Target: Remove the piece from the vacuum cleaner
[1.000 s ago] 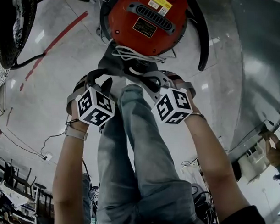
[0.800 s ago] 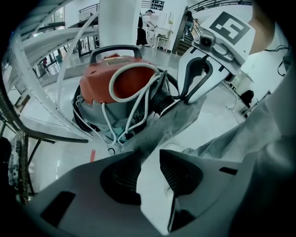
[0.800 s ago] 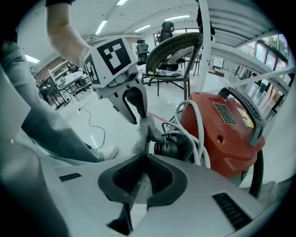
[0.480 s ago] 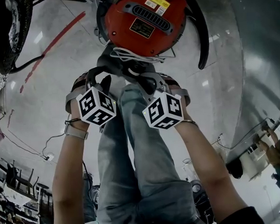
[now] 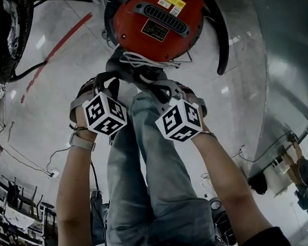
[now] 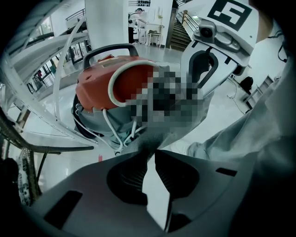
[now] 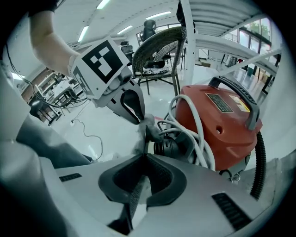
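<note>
A red vacuum cleaner (image 5: 158, 24) stands on the floor, also seen in the left gripper view (image 6: 106, 88) and the right gripper view (image 7: 217, 125). A grey cloth piece (image 5: 124, 68) hangs from its black port, under a coiled white cord (image 5: 141, 60). My left gripper (image 5: 111, 86) has just been closing, and its tips (image 6: 149, 150) now pinch the grey cloth (image 6: 145, 139). My right gripper (image 5: 160, 89) is shut on a thin fold of the same cloth (image 7: 148, 122), which rises from its tips (image 7: 144, 155). The two grippers hold it side by side.
The person's jeans-clad legs (image 5: 150, 160) reach between the two arms toward the vacuum. A black hose (image 5: 222, 37) curves round the vacuum's right. A dark woven chair (image 7: 157, 51) stands to the left, and a grey metal sheet (image 5: 278, 65) lies at the right.
The right gripper's marker cube has rolled and shifted a little left. The left gripper's cube has turned slightly. The vacuum stays where it was.
</note>
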### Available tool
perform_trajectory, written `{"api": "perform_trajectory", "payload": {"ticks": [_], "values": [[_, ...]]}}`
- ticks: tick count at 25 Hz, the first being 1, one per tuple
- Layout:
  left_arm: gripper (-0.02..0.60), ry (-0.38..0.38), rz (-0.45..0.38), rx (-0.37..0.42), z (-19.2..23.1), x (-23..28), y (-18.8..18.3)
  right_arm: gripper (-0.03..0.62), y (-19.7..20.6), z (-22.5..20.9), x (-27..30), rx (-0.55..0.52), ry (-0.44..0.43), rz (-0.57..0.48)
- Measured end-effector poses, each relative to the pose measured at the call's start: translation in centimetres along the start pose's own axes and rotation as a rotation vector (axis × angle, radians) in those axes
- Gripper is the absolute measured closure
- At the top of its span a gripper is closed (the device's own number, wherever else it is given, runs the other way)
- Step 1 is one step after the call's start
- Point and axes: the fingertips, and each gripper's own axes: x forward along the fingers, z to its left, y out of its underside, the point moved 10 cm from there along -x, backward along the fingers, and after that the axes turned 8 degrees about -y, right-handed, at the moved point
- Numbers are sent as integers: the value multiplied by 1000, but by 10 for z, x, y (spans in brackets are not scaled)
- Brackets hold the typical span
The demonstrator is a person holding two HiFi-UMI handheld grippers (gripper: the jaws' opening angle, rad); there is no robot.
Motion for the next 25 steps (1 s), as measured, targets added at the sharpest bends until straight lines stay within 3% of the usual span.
{"api": "perform_trajectory", "payload": {"ticks": [13,25], "values": [[531,19,0,-18,-5,-3,12,546,-2,4,5,34,1,-17],[532,32,-1,-25,-11,-7,18,546,-3,6,6,-75,-20,29]]}}
